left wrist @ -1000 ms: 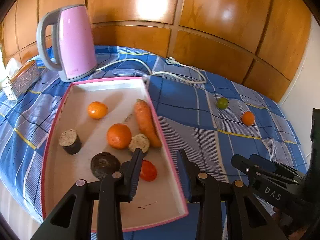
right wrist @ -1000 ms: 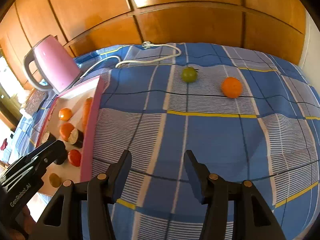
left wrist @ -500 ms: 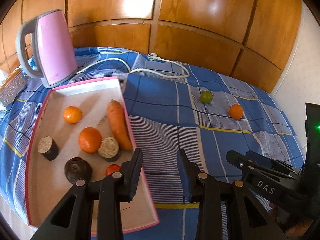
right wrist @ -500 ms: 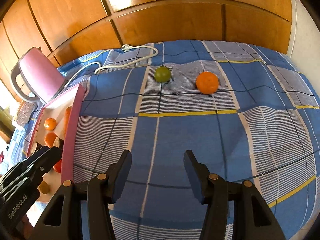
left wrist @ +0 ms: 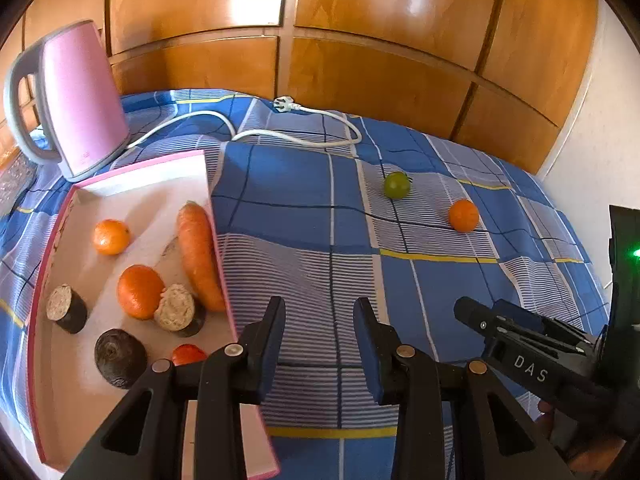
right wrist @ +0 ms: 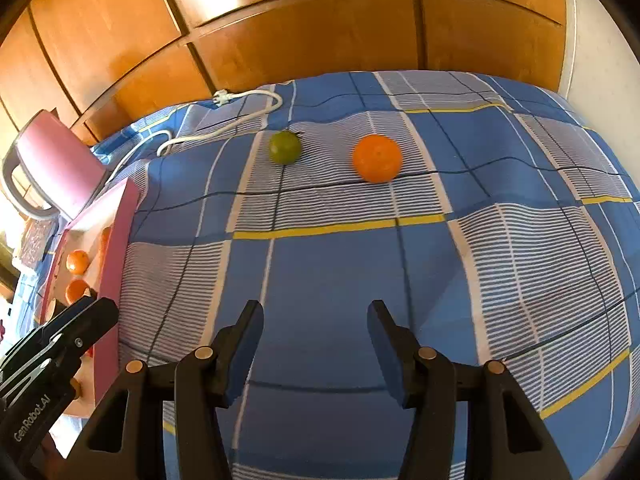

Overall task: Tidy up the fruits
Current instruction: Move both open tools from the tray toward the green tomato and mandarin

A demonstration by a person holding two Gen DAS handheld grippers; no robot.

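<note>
A pink-rimmed tray [left wrist: 224, 280] on the blue checked cloth holds a carrot [left wrist: 196, 248], two oranges [left wrist: 138, 291], a red tomato [left wrist: 188, 354] and several dark cut pieces. A green fruit [right wrist: 285, 147] and an orange [right wrist: 377, 158] lie loose on the cloth beyond the right gripper; they also show in the left wrist view, the green fruit [left wrist: 397, 185] and the orange [left wrist: 464, 215]. My left gripper [left wrist: 320, 320] is open and empty beside the tray's right rim. My right gripper [right wrist: 316, 324] is open and empty above the cloth, short of the loose fruits.
A pink kettle [left wrist: 76, 100] stands behind the tray, its white cord [left wrist: 280, 136] trailing across the cloth. Wooden panels [left wrist: 360, 60] close the back. The cloth drops off at the right near a white wall [right wrist: 592, 40].
Both grippers have moved right and forward, away from the tray. The loose green fruit and orange are now closer and larger in the right wrist view. Both stay open.
</note>
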